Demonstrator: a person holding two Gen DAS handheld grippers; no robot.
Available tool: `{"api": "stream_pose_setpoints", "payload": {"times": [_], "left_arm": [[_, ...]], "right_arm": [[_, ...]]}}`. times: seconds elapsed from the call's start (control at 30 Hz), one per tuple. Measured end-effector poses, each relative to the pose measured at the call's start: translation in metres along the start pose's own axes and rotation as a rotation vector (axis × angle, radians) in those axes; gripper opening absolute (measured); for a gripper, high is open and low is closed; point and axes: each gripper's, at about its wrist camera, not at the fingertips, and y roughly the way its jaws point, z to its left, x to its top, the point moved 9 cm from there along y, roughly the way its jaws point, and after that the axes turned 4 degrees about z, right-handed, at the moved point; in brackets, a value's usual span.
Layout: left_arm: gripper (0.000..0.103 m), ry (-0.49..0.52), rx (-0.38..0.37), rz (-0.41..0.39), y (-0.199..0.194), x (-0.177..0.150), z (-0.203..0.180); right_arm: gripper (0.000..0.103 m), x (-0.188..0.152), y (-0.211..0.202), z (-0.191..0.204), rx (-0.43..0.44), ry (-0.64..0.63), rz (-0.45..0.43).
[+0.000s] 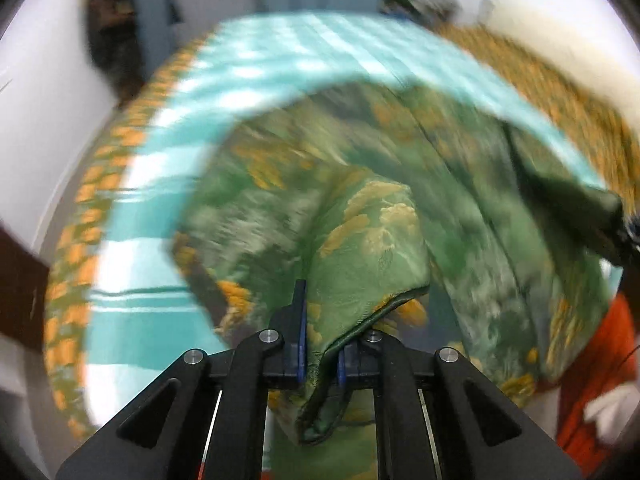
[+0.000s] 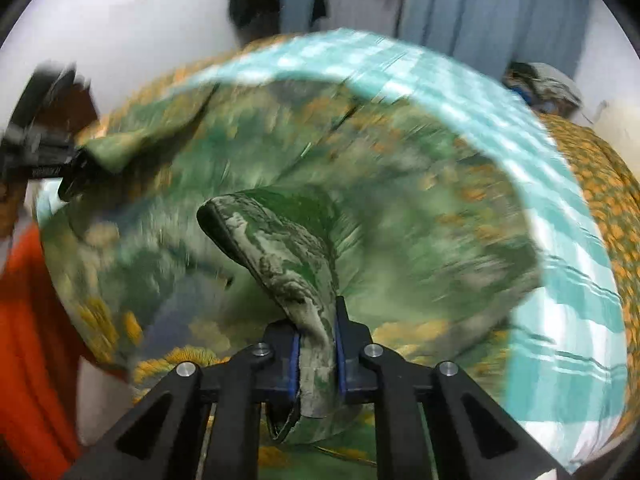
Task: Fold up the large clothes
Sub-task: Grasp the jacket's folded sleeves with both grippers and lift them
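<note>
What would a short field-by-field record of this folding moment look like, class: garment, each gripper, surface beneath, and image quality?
garment: green floral cloth, lifted and spread between both grippers
left gripper: shut on a hemmed edge of the cloth
right gripper: shut on a folded edge of the cloth
surface beneath: teal and white striped sheet over an orange patterned cover
image quality: heavy motion blur

This is looking like a bedroom in a home. A bed point(image 1: 132, 184) is filling both views, lying under a teal striped sheet point(image 2: 560, 280) with an orange patterned cover point(image 1: 560, 92) hanging at its edges, and a heap of clothes point(image 2: 544, 84) is sitting at its far corner. White walls point(image 2: 120, 20) are closing it in, a pale blue curtain point(image 2: 480, 4) is hanging behind, and dark garments point(image 1: 112, 28) are hanging on the wall.
</note>
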Motion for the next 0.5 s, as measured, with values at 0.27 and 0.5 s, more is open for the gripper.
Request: {"api": "stream_pose_setpoints", "payload": {"times": [0.27,0.5], "left_arm": [[0.010,-0.364,0.221,-0.116,-0.062,0.013,0.191],[0.044,-0.635,0.375,-0.096,-0.044,-0.020,0.286]], "right_arm": [[0.013,0.025,-0.112,-0.174,-0.266,0.230,-0.166],[0.017,-0.014,-0.130,-0.317,-0.509,0.463,-0.142]]}}
